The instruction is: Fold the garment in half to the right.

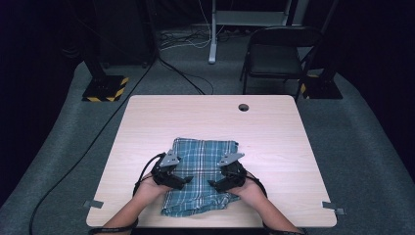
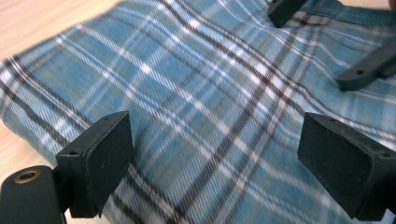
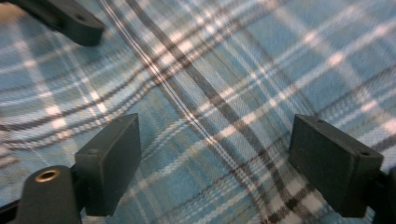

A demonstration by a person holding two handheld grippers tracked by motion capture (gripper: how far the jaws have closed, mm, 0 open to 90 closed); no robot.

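1. Table (image 1: pixel 161 117): a light wood-grain top seen from the high view, with a dark round hole (image 1: pixel 243 107) near its far edge at about 1 o'clock from the centre. Small metal tabs sit at the near left and near right corners.

2. Plaid cloth (image 1: pixel 203 154): a blue checked garment, folded into a rough rectangle, lying flat on the table toward the near edge, at 6 o'clock from the table's centre. The near hem is rumpled and uneven. In the left gripper view bare table shows past the cloth's edge at 10 o'clock.

3. Folding chair (image 1: pixel 276 54): dark, standing on the grey floor beyond the table at 1 o'clock, well apart from the work.

4. Left gripper (image 1: pixel 188 180): held in the person's left hand over the cloth's left half, pointing toward 3 o'clock. In its own view (image 2: pixel 215 161) the two black jaws stand wide apart with only flat cloth between them; the pads press on nothing.

5. Right gripper (image 1: pixel 211 184): held in the right hand over the cloth's right half, pointing toward 9 o'clock, tips near those of the left gripper. In its own view (image 3: pixel 217 165) the jaws stand wide apart, nothing clamped, plaid lying flat beneath
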